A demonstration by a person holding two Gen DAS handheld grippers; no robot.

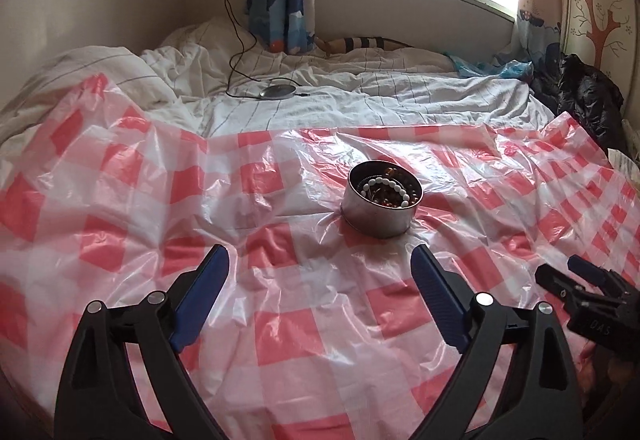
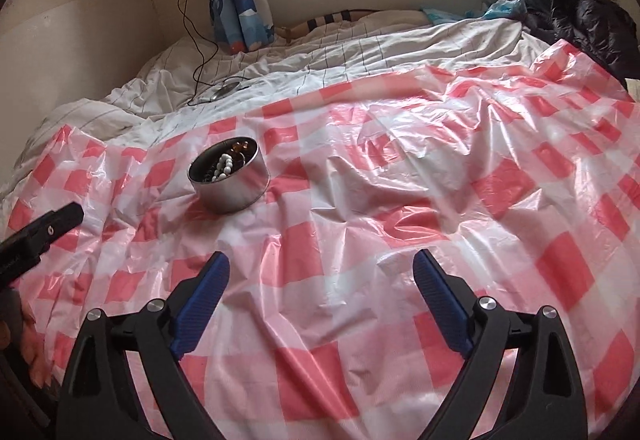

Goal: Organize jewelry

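A round metal tin (image 1: 380,207) (image 2: 230,183) sits on a red-and-white checked plastic sheet (image 1: 280,312) (image 2: 400,199) spread over a bed. Inside lie a white bead bracelet (image 1: 390,188) (image 2: 224,167) and darker brown beads. My left gripper (image 1: 320,268) hangs open in front of the tin, a short way back from it, with nothing between its blue pads. My right gripper (image 2: 322,272) is open too, empty, with the tin ahead to its left. The tip of the right gripper (image 1: 580,280) shows at the right edge of the left wrist view.
White striped bedding (image 1: 360,91) lies rumpled beyond the sheet. A round grey device on a black cable (image 1: 278,91) rests on it. A black jacket (image 1: 588,99) is heaped at the far right. Curtains and a window stand behind the bed.
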